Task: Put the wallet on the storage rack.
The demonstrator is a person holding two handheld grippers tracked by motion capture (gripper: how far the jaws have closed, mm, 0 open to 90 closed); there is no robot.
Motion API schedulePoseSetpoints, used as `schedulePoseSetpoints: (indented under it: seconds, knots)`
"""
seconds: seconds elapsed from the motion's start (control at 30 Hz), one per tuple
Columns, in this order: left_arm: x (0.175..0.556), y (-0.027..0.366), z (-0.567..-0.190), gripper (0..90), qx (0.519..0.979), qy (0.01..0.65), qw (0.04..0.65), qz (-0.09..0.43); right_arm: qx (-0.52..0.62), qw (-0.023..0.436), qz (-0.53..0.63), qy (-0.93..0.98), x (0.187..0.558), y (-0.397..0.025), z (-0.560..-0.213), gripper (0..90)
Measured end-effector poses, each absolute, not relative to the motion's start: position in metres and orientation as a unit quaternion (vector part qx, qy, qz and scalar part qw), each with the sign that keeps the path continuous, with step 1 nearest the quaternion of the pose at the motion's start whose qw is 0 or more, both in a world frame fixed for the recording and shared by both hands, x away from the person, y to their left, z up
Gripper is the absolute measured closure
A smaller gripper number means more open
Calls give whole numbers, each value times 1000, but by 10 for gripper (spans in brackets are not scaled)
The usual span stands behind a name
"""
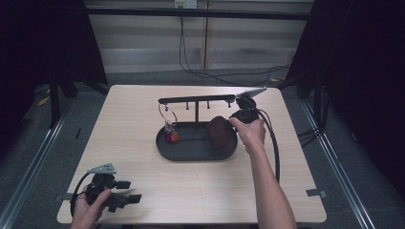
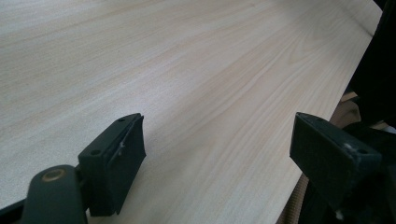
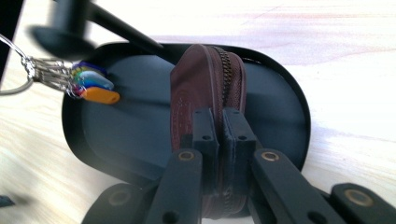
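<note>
A brown zippered pouch (image 1: 219,131) hangs over the right half of a black oval tray (image 1: 191,151), held edge-on by my right gripper (image 1: 237,116). In the right gripper view the jaws are pressed together on the pouch (image 3: 205,84) at its zipper edge, gripper (image 3: 219,140) above the tray (image 3: 140,130). A key ring with coloured tags (image 1: 170,133) hangs from a peg of the black T-shaped stand (image 1: 196,100); its tags (image 3: 93,86) dangle over the tray's left side. My left gripper (image 1: 129,192) rests open near the table's front left corner, nothing between its jaws (image 2: 215,149).
The light wooden table (image 1: 133,114) has its front edge just beside the left gripper. The stand's crossbar (image 3: 116,28) runs close above the pouch. A cable (image 1: 274,143) loops from the right gripper along the forearm. Dark curtains and floor rails flank the table.
</note>
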State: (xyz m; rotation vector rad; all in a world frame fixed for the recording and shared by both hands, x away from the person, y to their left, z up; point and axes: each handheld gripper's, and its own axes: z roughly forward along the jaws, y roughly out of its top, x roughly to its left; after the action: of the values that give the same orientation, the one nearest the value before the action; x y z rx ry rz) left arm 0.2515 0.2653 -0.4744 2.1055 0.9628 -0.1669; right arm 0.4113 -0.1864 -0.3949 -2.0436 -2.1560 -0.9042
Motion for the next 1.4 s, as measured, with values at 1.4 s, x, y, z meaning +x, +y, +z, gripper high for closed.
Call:
schedulePoseSetpoints:
  seconds: [1.4]
  knots:
    - [250,266,-473,181,834,375,399,-65,-679,4,-302,-670,408,-197,-444,783]
